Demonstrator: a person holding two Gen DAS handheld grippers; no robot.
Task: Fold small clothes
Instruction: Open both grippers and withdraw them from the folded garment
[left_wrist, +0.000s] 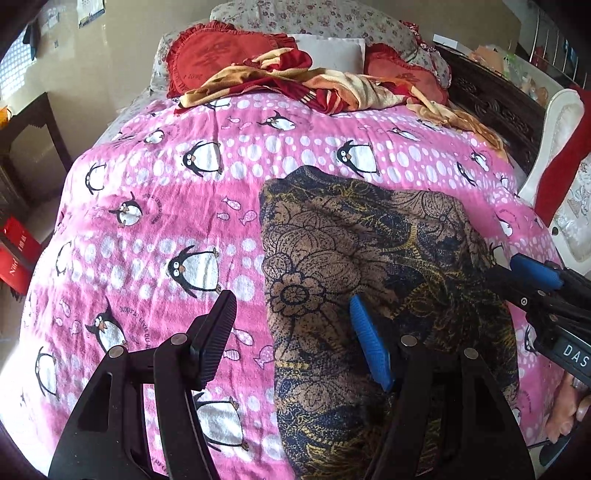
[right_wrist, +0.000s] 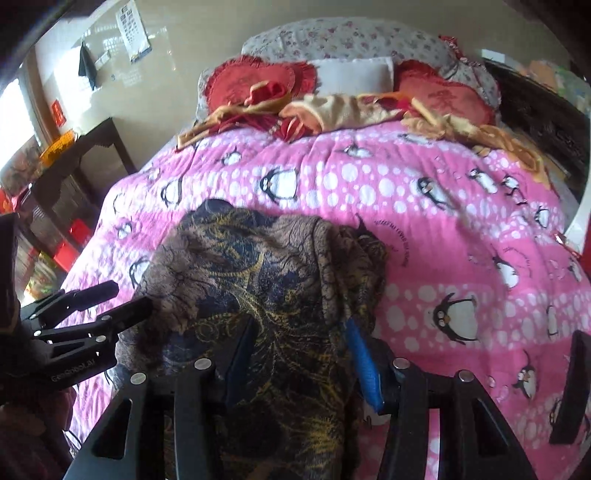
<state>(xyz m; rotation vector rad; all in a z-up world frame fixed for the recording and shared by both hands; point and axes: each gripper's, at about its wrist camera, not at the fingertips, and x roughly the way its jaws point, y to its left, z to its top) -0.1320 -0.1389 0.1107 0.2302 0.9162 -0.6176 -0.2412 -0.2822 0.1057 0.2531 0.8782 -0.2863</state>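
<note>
A dark brown and navy floral garment (left_wrist: 369, 251) lies spread on the pink penguin blanket (left_wrist: 166, 221). In the left wrist view my left gripper (left_wrist: 295, 332) is open over the garment's left edge: the black finger hovers above the blanket and the blue finger (left_wrist: 369, 343) above the cloth. In the right wrist view my right gripper (right_wrist: 301, 358) is open near the garment (right_wrist: 258, 266), with cloth lying loose between its pads and a fold bunched by the blue finger (right_wrist: 364, 363). The other gripper shows in each view: the right one (left_wrist: 535, 280) and the left one (right_wrist: 125, 299).
A crumpled red and yellow cloth (left_wrist: 295, 81) and red heart cushions (left_wrist: 207, 59) lie at the head of the bed. A dark side table (right_wrist: 92, 147) and red boxes (left_wrist: 14, 254) stand to the left. A carved bed frame (left_wrist: 491, 103) runs along the right. A hand (left_wrist: 569, 406) holds the right gripper.
</note>
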